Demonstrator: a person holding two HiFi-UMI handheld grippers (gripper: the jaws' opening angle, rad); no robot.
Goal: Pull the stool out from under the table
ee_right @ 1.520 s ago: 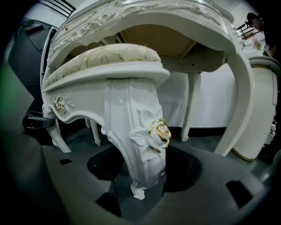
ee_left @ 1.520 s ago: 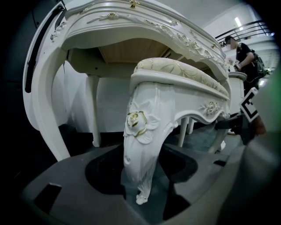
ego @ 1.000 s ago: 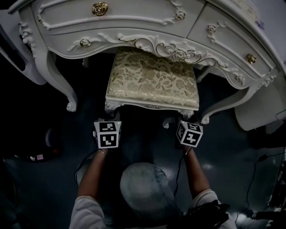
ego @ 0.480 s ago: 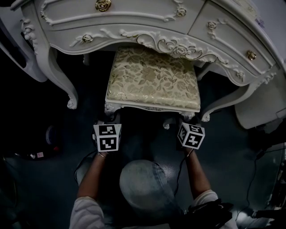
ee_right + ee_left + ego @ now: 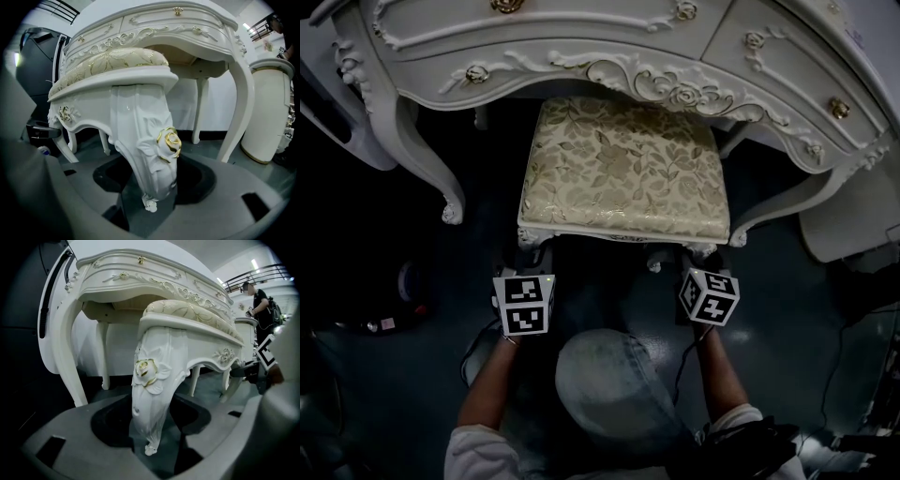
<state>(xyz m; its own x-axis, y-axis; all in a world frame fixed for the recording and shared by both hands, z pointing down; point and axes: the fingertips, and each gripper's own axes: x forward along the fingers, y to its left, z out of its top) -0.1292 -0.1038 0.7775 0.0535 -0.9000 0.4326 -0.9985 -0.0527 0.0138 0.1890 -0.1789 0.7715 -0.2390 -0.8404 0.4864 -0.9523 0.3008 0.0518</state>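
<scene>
front: bare floor (image 5: 602, 292), open lane
sides: table legs (image 5: 422, 159) pretty close beside stool (image 5: 623, 169)
above: table (image 5: 581, 37) edge overhangs the seat's far end

Woven floral cloth, faint sheen, on stool seat (image 5: 623, 167). Smooth glossy white lacquer on stool leg (image 5: 157, 348); gilt rose (image 5: 146, 370). Like gloss, gilt trim on table (image 5: 581, 42).

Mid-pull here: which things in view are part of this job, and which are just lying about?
Part of the job:
- stool
- table above it
- left tongs, clamped on one front stool leg
- right tongs, clamped on the other front leg

Lying about:
- white round container right of the table
- small object on the floor at left
- person in the background
</scene>
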